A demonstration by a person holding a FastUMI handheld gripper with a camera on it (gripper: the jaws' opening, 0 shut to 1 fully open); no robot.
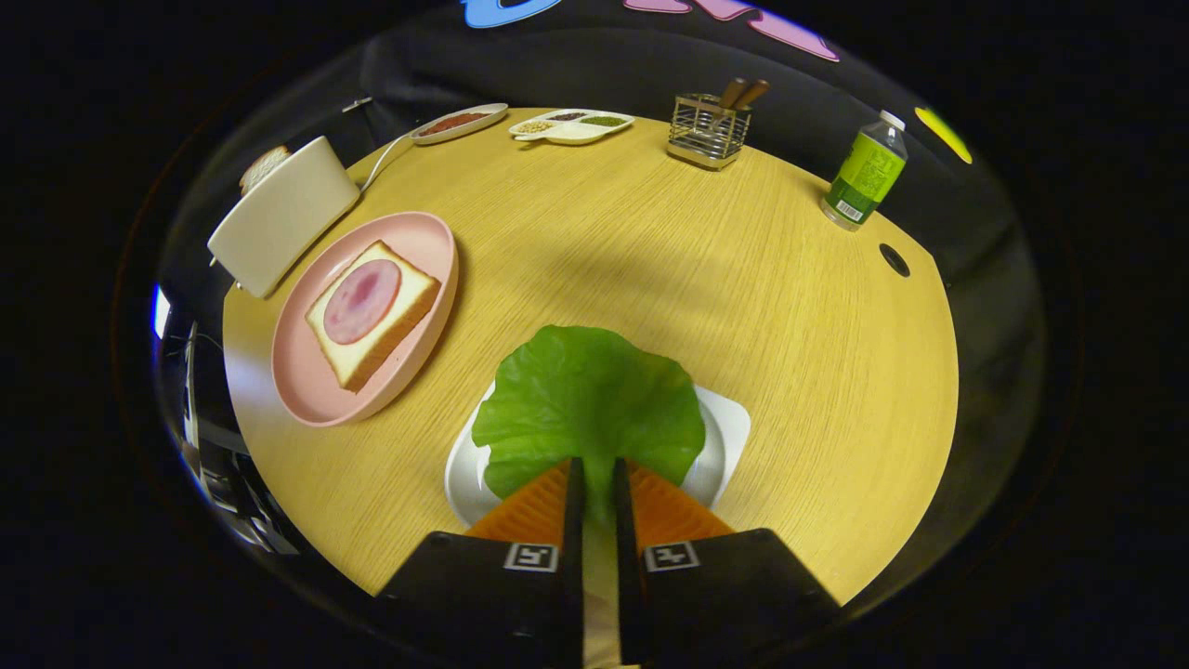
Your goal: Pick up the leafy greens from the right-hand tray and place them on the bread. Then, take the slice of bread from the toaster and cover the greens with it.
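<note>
A flat green leaf (587, 400) fans out just ahead of my fingers, over a white square tray (729, 432). My gripper (595, 478) is shut on the leaf's pale stem, with both orange fingers (534, 506) pressing it from either side. To the left of the fingers a pink plate (307, 386) holds a thick slice of bread (372, 325) topped with a round pink slice of ham (361, 300). Beyond that plate stands a white toaster (283, 214) with a slice of bread (264, 166) sticking out of its slot.
At the far edge of the round wooden table (650, 260) lie a small oval dish (459, 123), a divided white dish (571, 125) and a wire utensil holder (709, 128). A green bottle (866, 181) stands far right, near a dark hole (895, 259).
</note>
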